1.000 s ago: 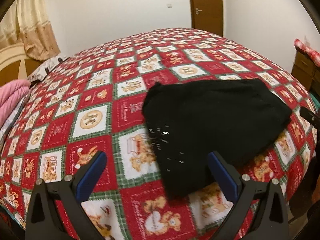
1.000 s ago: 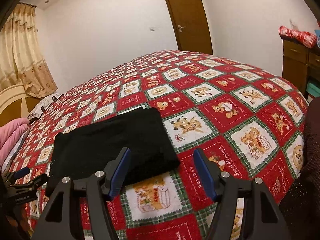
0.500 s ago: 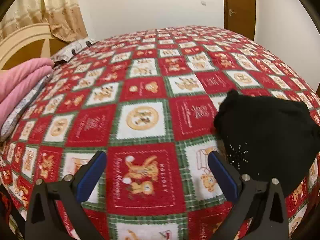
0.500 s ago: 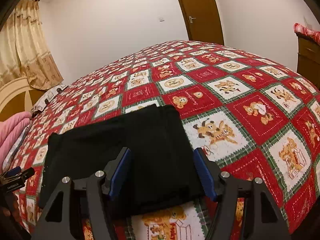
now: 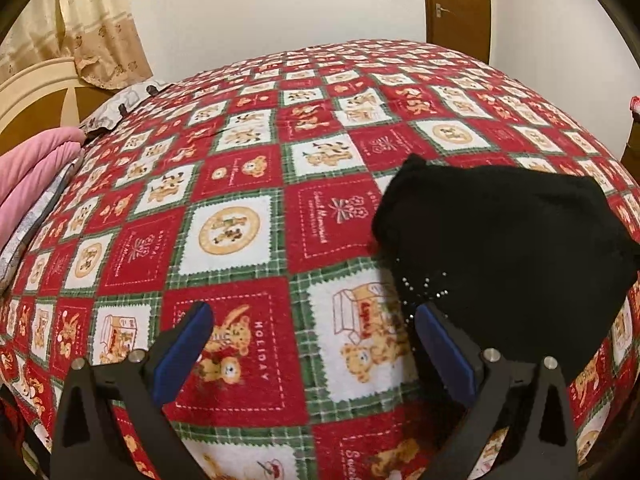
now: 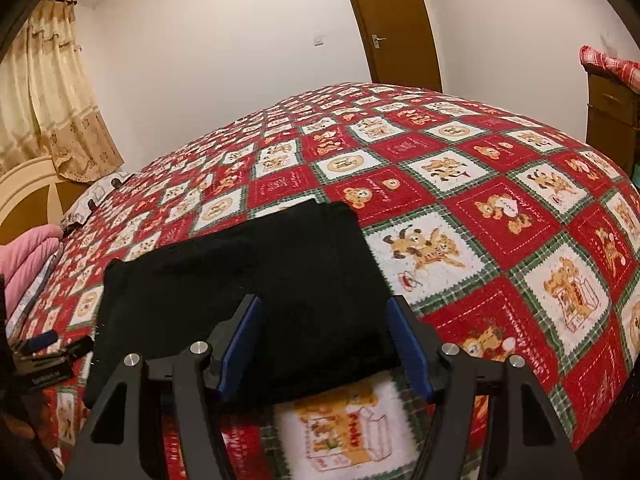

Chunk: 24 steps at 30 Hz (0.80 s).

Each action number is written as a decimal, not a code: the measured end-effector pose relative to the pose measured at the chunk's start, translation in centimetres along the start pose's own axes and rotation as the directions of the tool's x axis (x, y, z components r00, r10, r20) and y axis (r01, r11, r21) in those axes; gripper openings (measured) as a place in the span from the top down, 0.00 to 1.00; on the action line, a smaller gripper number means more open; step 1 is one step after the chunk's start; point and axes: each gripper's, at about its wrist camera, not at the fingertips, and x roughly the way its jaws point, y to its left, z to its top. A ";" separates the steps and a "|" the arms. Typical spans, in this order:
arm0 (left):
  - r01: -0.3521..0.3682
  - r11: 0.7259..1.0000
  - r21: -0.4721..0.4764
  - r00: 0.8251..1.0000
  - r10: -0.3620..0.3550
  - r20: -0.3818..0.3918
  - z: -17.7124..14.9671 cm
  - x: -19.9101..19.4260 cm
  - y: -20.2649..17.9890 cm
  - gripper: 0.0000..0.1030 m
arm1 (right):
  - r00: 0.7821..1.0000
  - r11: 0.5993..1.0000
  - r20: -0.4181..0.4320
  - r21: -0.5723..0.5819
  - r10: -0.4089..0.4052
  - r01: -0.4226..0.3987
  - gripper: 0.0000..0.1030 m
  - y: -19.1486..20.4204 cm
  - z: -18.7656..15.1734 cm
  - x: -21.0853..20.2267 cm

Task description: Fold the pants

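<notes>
Pants (image 6: pixel 248 284), black and folded into a compact rectangle, are laid flat on the bed (image 6: pixel 500 216). The right hand-held gripper (image 6: pixel 326 344) is held wide apart over their near edge; the left hand-held gripper (image 5: pixel 312 344), equally wide and empty, is held just left of them.

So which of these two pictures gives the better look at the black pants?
The right wrist view: the folded black pants lie whole and centred on the bedspread, edges traceable. The left wrist view shows them off to the right, partly behind its own jaws.
</notes>
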 end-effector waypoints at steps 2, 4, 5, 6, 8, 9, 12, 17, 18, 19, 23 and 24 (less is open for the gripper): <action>0.005 1.000 0.004 1.000 -0.005 0.002 -0.1 -0.2 -0.2 0.00 | 1.000 1.000 -0.002 0.019 -0.005 0.005 0.35 0.4 -0.1 -0.4; 0.005 1.000 0.005 1.000 -0.005 0.004 -0.1 -0.4 -0.5 0.00 | 1.000 0.999 -0.005 0.042 -0.002 0.002 0.35 0.7 -0.2 -0.7; 0.003 1.000 0.007 1.000 -0.003 0.006 -0.2 -0.5 -0.5 0.00 | 1.000 0.998 -0.005 0.059 0.010 -0.010 0.35 0.8 -0.2 -0.9; 0.002 1.000 0.010 1.000 -0.002 0.008 -0.2 -0.7 -0.7 0.00 | 1.000 0.998 -0.002 0.066 0.012 -0.012 0.35 0.9 -0.3 -1.2; 0.002 1.000 0.020 1.000 -0.002 0.012 -0.4 -1.0 -0.9 0.00 | 1.000 0.998 0.011 0.067 0.008 -0.008 0.35 1.1 -0.4 -1.7; 0.003 1.000 0.024 1.000 -0.003 0.014 -0.4 -1.1 -1.1 0.00 | 1.000 0.998 0.017 0.064 0.003 -0.005 0.35 1.2 -0.4 -1.9; 0.000 1.000 0.031 1.000 -0.001 0.023 -0.5 -1.5 -1.4 0.00 | 1.000 0.998 0.025 0.058 0.002 -0.004 0.35 1.6 -0.6 -2.6; -0.001 0.999 0.033 1.000 0.000 0.026 -0.6 -2.0 -1.9 0.00 | 1.000 0.998 0.008 0.063 0.018 -0.019 0.35 2.4 -1.4 -3.3; 0.000 0.999 0.034 1.000 -0.001 0.026 -0.6 -2.0 -1.9 0.00 | 1.000 0.997 0.003 0.070 0.028 -0.028 0.35 2.6 -1.5 -3.3; 0.002 0.999 0.035 1.000 -0.003 0.027 -0.6 -2.2 -2.0 0.00 | 0.999 0.996 -0.004 0.078 0.039 -0.038 0.35 2.8 -1.6 -3.4; 0.008 0.999 0.040 0.999 -0.009 0.032 -0.8 -2.6 -2.4 0.00 | 0.998 0.996 -0.018 0.063 0.062 -0.061 0.35 4.0 -1.9 -3.9; 0.009 0.999 0.041 0.999 -0.010 0.032 -0.9 -2.7 -2.6 0.00 | 0.998 0.997 -0.016 0.046 0.064 -0.063 0.35 4.3 -2.0 -4.0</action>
